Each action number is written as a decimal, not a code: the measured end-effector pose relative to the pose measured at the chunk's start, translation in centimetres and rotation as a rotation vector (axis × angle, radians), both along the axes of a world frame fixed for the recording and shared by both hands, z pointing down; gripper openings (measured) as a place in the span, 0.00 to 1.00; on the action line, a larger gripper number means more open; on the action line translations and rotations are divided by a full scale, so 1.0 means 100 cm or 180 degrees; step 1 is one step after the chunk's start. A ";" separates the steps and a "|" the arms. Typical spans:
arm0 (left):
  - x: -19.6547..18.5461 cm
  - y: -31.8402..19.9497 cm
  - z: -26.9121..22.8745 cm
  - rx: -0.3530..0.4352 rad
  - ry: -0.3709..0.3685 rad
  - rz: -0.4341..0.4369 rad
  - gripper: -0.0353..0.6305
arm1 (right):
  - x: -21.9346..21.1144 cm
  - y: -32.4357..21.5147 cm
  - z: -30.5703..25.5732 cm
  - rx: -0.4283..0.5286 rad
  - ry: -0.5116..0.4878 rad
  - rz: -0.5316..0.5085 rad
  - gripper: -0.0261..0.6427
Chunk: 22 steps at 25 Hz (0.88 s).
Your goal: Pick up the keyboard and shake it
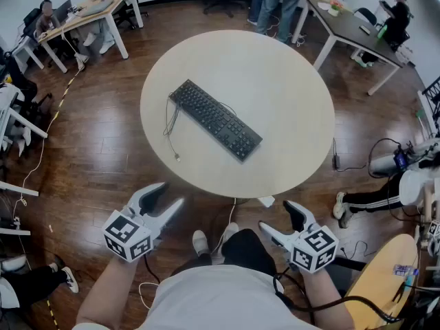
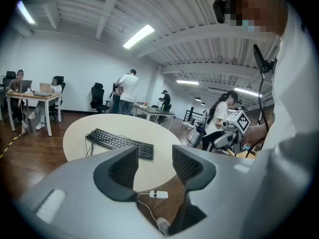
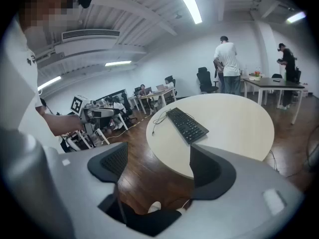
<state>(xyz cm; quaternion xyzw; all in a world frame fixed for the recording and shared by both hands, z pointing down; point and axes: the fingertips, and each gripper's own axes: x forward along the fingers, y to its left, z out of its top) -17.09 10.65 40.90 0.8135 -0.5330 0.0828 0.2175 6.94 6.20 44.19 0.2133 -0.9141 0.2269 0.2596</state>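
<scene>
- Left gripper (image 1: 167,196): held low in front of the person's body, short of the table edge. Jaws point forward and slightly inward toward the table. Jaws are moderately apart, and the left gripper view shows only floor and table rim between the pads.
- Right gripper (image 1: 278,218): mirrors the left one, also low and near the body, and angled inward. Jaws are spread wide with nothing held; wooden floor (image 1: 103,136) shows through the gap.
- Marker cubes (image 1: 127,236) sit at the rear of each gripper, just ahead of the bare forearms. Both forearms reach forward from the torso, well apart from each other.
- Person's shoes (image 1: 200,243) are visible on the floor between the two grippers.
- Round table (image 1: 289,81): pale top, directly ahead of both grippers and touching neither.
- Keyboard (image 1: 214,119): black, lying flat on the table, left of centre and set diagonally. It is well apart from both grippers.
- Keyboard cable (image 1: 170,126): loops loosely on the tabletop beside the keyboard's left end.
</scene>
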 end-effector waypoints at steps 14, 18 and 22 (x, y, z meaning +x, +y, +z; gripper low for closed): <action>-0.092 -0.152 0.016 -0.0180 -0.0400 -0.0023 0.36 | -0.062 -0.119 0.071 -0.0374 0.0027 0.0056 0.61; -0.132 -0.204 0.041 -0.0311 -0.0415 0.0129 0.36 | -0.074 -0.137 0.094 -0.0481 0.0057 0.0292 0.61; -0.178 -0.264 0.073 -0.0530 -0.0385 0.0244 0.37 | -0.078 -0.155 0.109 -0.0637 0.0084 0.0741 0.61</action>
